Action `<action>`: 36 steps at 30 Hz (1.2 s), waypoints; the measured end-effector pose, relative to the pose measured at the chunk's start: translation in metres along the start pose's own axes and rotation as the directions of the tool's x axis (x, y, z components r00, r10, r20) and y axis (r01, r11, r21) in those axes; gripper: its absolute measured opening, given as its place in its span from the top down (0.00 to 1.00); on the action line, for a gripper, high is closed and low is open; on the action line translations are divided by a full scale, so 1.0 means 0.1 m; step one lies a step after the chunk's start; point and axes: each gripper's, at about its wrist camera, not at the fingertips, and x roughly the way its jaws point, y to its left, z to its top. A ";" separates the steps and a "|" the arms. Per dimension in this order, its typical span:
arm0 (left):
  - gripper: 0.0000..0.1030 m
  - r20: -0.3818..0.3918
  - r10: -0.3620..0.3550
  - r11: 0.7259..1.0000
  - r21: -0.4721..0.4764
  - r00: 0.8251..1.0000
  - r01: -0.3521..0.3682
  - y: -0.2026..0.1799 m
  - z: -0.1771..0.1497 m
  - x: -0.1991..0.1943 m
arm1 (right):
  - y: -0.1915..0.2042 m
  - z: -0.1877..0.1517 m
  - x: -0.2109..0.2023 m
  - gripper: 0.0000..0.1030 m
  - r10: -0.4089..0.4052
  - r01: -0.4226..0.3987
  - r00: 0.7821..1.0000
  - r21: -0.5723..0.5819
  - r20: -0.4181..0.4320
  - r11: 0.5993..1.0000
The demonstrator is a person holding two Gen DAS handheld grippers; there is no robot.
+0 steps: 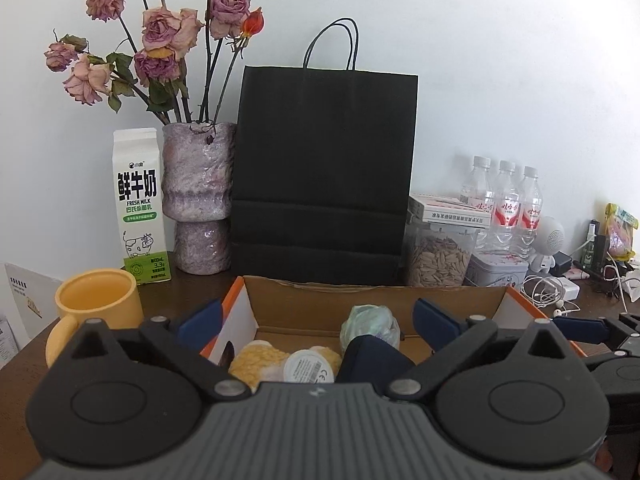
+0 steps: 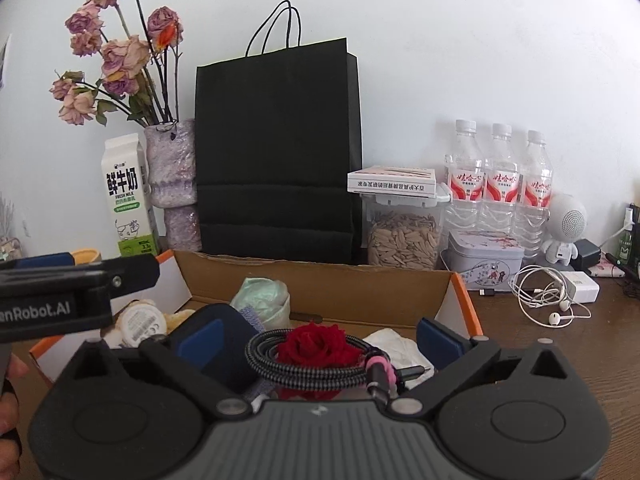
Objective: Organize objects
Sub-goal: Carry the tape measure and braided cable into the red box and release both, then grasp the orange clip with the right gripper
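Note:
An open cardboard box [image 1: 372,294] [image 2: 320,276] with orange edges sits on the dark wooden table. It holds a yellow plush toy [image 1: 250,360], a white round container [image 1: 308,366] [image 2: 142,322], a pale green wrapped bundle [image 1: 370,322] [image 2: 262,298], a dark blue pouch [image 1: 368,360] [image 2: 224,336], a coiled braided cable [image 2: 320,364], a red rose [image 2: 314,342] and white tissue [image 2: 394,344]. My left gripper [image 1: 318,320] is open and empty over the box. My right gripper [image 2: 316,342] is open over the cable and rose; nothing is between its pads.
Behind the box stand a black paper bag [image 1: 324,172], a vase of dried roses [image 1: 198,196], a milk carton [image 1: 138,204], a jar of seeds [image 2: 402,236] and three water bottles [image 2: 500,184]. A yellow mug [image 1: 96,304] is at left. A tin [image 2: 482,258], earphones [image 2: 548,300] and a charger lie at right.

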 end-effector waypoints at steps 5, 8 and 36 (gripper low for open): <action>0.00 0.001 -0.004 1.000 -0.002 1.000 0.004 0.01 -0.03 -0.05 | 0.00 -0.04 -0.06 0.00 0.003 -0.003 1.000 -0.014 0.005 1.000; 0.00 0.004 -0.009 1.000 0.007 1.000 0.009 -0.01 -0.04 -0.07 | 0.00 -0.06 -0.11 0.00 0.003 -0.002 1.000 -0.023 0.011 1.000; 0.00 -0.051 -0.074 0.995 0.062 0.996 0.077 -0.07 -0.58 -0.87 | -0.23 -0.75 -1.25 0.00 -0.034 0.033 0.999 -0.067 -0.011 0.997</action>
